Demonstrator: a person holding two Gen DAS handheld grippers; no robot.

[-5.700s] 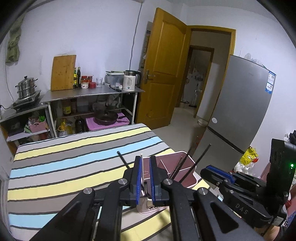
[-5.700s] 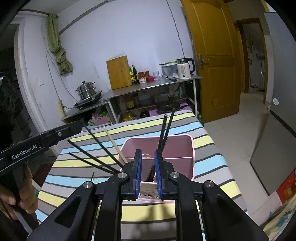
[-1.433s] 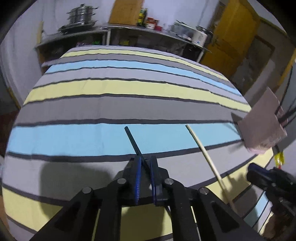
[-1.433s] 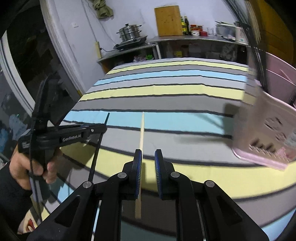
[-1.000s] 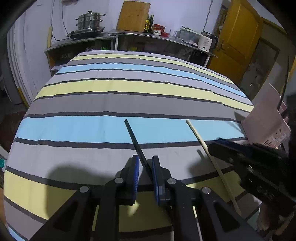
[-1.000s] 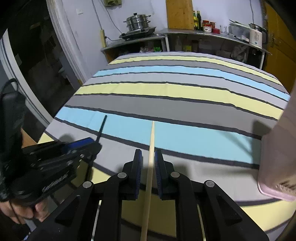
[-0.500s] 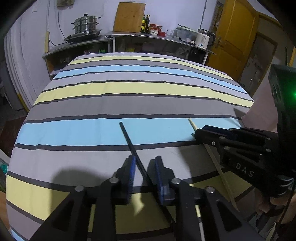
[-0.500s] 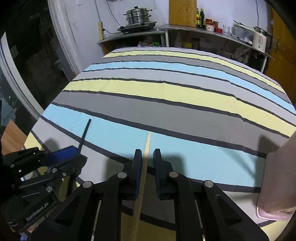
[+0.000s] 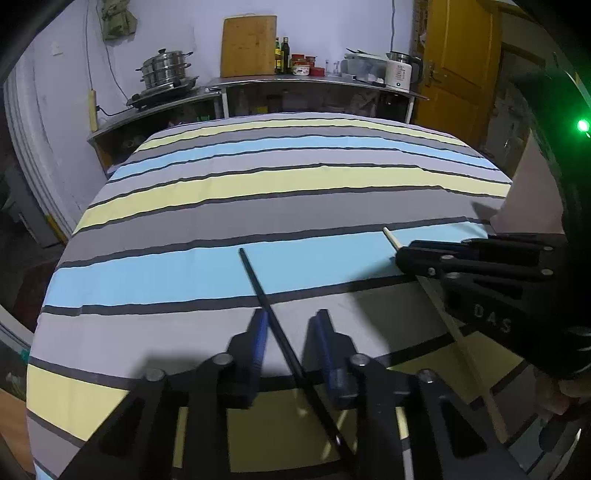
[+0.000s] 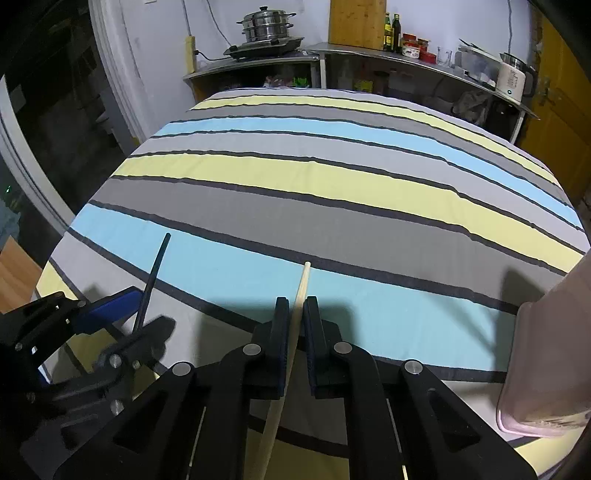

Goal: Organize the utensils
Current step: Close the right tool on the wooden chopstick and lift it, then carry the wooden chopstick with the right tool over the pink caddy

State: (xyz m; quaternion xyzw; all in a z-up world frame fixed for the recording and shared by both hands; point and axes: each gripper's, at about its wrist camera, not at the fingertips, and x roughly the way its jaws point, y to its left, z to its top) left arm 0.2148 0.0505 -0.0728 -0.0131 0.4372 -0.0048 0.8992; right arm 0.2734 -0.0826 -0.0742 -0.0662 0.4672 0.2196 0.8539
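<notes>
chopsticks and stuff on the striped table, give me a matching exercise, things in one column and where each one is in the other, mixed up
Things:
1. black chopstick
2. wooden chopstick
3. pink utensil holder
4. stacked steamer pot

Places:
A. at the right edge of the striped tablecloth
B. on the counter behind the table
C. between the fingers of the left gripper
D. between the fingers of the right gripper

Pairs: 1-C, 2-D, 3-A, 4-B
</notes>
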